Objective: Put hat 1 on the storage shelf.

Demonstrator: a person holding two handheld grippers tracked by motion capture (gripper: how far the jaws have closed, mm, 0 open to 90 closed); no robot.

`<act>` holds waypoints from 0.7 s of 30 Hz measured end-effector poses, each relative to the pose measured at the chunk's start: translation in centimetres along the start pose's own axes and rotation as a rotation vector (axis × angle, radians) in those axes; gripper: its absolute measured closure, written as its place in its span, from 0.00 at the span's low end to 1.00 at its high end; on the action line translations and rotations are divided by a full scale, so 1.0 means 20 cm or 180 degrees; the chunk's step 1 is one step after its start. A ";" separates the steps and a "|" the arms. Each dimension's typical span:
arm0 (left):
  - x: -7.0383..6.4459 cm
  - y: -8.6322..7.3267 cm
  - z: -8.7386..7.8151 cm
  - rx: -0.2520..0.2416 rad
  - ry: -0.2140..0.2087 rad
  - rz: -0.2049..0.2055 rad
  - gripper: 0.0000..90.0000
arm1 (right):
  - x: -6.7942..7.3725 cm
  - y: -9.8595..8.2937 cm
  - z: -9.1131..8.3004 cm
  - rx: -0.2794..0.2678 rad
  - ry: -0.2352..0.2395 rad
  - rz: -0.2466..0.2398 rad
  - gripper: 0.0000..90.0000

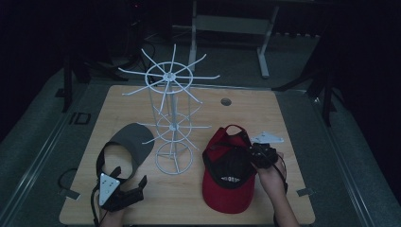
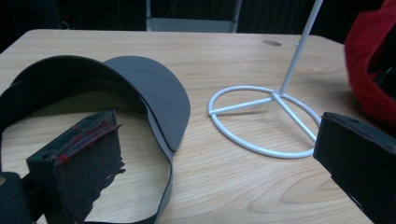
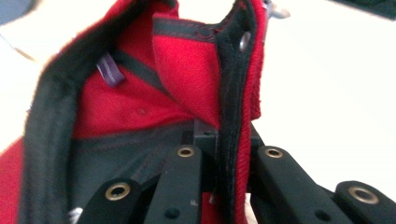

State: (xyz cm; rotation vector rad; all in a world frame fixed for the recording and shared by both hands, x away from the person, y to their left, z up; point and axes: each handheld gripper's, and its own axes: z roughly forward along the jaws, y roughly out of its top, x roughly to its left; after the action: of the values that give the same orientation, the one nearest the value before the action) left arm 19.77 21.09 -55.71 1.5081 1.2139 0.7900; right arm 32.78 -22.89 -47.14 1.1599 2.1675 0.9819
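Inside the red cap (image 1: 227, 182), white lettering shows on the dark lining near the brim in the high view, too small to read; a small purple tag (image 3: 110, 70) sewn into the inner seam shows in the right gripper view, with no legible writing. The cap is soft red fabric with a black sweatband running along its edge and a metal snap (image 3: 244, 41) on the strap at the back. It lies upside down on the right half of the pale wood-grain table (image 1: 279, 113), brim toward the person. The right gripper (image 1: 260, 155) has its jaws pressed together on the cap's black-edged rim, the band of fabric running up between them in the right gripper view.

At the left, the left gripper (image 1: 126, 187) rests near the table's front edge with its jaws spread wide and nothing between them. One jaw's pad is frayed, with red threads showing along its edge. Just beyond it lies a dark grey visor (image 2: 154, 93), with a stiff, smooth curved brim and a thin band looping back.

Between the two hats stands a white wire rack (image 1: 172, 118), a slim upright pole on a ring-shaped base with spokes, carrying tiers of thin radiating hooks.
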 end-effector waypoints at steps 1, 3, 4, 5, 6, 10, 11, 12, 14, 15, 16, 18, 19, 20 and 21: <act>0.00 0.00 0.00 0.0008 -0.0002 0.0005 0.01 | 0.00 0.01 -0.02 -0.0034 -0.0006 0.0000 0.94; 0.00 0.00 0.00 0.0013 0.0008 0.0026 0.01 | 0.00 0.03 -0.06 -0.0126 -0.0010 0.0008 0.94; 0.00 0.00 0.00 0.0027 0.0007 0.0034 0.01 | 0.00 0.04 -0.08 -0.0162 -0.0020 0.0003 0.94; 0.00 0.00 0.00 0.0042 0.0016 0.0045 0.01 | -0.01 0.05 -0.10 -0.0205 -0.0032 0.0005 0.94; 0.00 0.00 0.01 0.0048 0.0014 0.0049 0.01 | -0.01 0.07 -0.12 -0.0247 -0.0018 0.0024 0.94; -0.01 0.00 0.01 0.0044 0.0017 0.0080 0.01 | -0.01 0.11 -0.21 -0.0402 -0.0020 0.0043 0.94; -0.01 0.00 0.00 0.0046 0.0019 0.0082 0.01 | -0.01 0.12 -0.23 -0.0439 -0.0032 0.0048 0.94; -0.01 0.00 0.01 0.0055 -0.0011 0.0050 0.01 | -0.01 0.13 -0.25 -0.0472 -0.0022 0.0045 0.94; 0.00 0.01 0.01 0.0036 -0.0069 -0.0006 0.01 | -0.01 0.14 -0.29 -0.0559 -0.0011 0.0076 0.94; 0.00 0.01 0.01 0.0030 -0.0077 -0.0024 0.01 | -0.02 0.15 -0.30 -0.0589 0.0034 0.0122 0.94; 0.00 0.01 0.01 0.0030 -0.0084 -0.0033 0.01 | -0.02 0.16 -0.32 -0.0638 0.0048 0.0149 0.94; 0.00 0.02 0.00 -0.0029 -0.0120 -0.0044 0.01 | -0.02 0.18 -0.35 -0.0679 0.0010 0.0114 0.94; -0.01 0.02 -0.01 -0.0055 -0.0122 -0.0032 0.01 | -0.02 0.19 -0.37 -0.0703 0.0004 0.0117 0.94; -0.01 0.03 -0.01 -0.0075 -0.0145 -0.0006 0.01 | -0.02 0.19 -0.38 -0.0723 0.0013 0.0127 0.94; -0.02 0.03 -0.02 -0.0089 -0.0206 0.0039 0.01 | -0.02 0.20 -0.40 -0.0735 0.0004 0.0105 0.94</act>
State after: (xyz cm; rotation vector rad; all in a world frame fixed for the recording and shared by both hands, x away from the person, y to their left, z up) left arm 19.54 20.89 -54.93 1.5082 1.1423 0.7576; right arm 29.47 -24.51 -39.02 1.0874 1.9794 1.2110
